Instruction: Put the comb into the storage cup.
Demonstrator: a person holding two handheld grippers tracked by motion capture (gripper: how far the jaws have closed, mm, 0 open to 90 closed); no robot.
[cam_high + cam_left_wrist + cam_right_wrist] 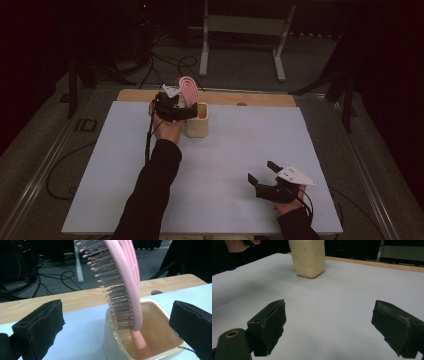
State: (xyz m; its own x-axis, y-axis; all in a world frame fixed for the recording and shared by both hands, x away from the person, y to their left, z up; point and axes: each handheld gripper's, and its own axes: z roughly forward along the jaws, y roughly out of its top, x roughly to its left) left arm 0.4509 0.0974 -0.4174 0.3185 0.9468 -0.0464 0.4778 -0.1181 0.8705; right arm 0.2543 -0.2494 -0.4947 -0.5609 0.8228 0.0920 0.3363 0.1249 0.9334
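Observation:
A pink hairbrush (189,89) stands handle-down in a cream square cup (196,125) at the back of the table, its bristled head (125,277) leaning out above the rim. My left gripper (187,106) is held at the cup's left side. Its jaws are open, one on each side of the brush and cup (112,350), and touch neither. My right gripper (260,171) rests open near the table's front right with nothing between its jaws (329,322). In the right gripper view the cup (308,257) stands far ahead.
A white sheet (225,150) covers the table, with a wooden strip (250,98) along the far edge. Behind the table, a metal stand (242,25) and cables (165,62) are on the floor. A person's left hand (237,245) shows at the top left of the right gripper view.

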